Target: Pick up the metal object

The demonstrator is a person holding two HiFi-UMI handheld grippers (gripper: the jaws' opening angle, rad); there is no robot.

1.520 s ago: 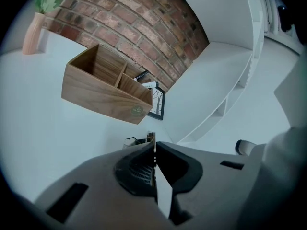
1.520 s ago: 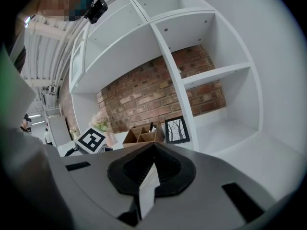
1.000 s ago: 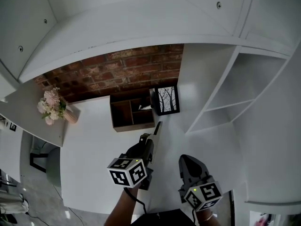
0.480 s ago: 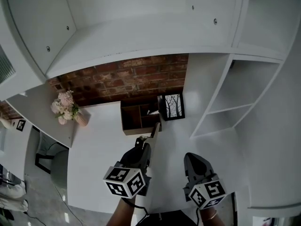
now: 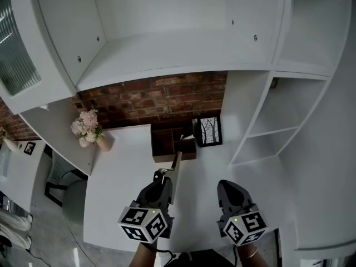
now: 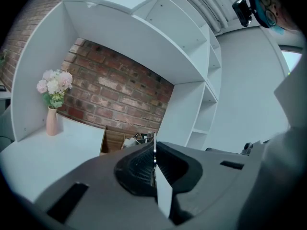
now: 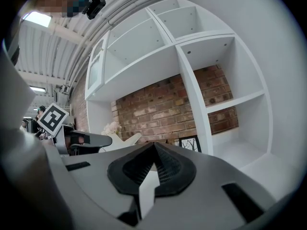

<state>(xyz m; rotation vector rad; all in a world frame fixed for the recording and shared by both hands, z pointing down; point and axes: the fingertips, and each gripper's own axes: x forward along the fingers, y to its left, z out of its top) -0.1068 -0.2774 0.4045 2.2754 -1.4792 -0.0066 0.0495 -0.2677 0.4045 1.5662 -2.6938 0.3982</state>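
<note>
The left gripper (image 5: 168,175) was clamped on the metal object (image 5: 176,161), its jaws pressed together with the thin piece pinched between the ribbed black pads. In the head view the object read as a narrow, flat, grey strip standing out past the fingertips over the white table (image 5: 125,171), its far end pointing at the front edge of the open wooden box (image 5: 166,143) against the brick wall (image 5: 156,98). From the left gripper view it appeared edge-on, a bright thin line with a few small round studs along it, and lower down a pale flat face showed between the pads. The right gripper (image 5: 226,184) hung beside the left one, well apart from the strip, its jaws meeting at the tips with nothing between them. Each gripper carried a cube printed with black-and-white square markers (image 5: 143,225). A black-framed picture (image 5: 209,130) of bare trees stood just right of the box, and a pink vase of pale flowers (image 5: 89,132) sat on the table's left part.
</note>
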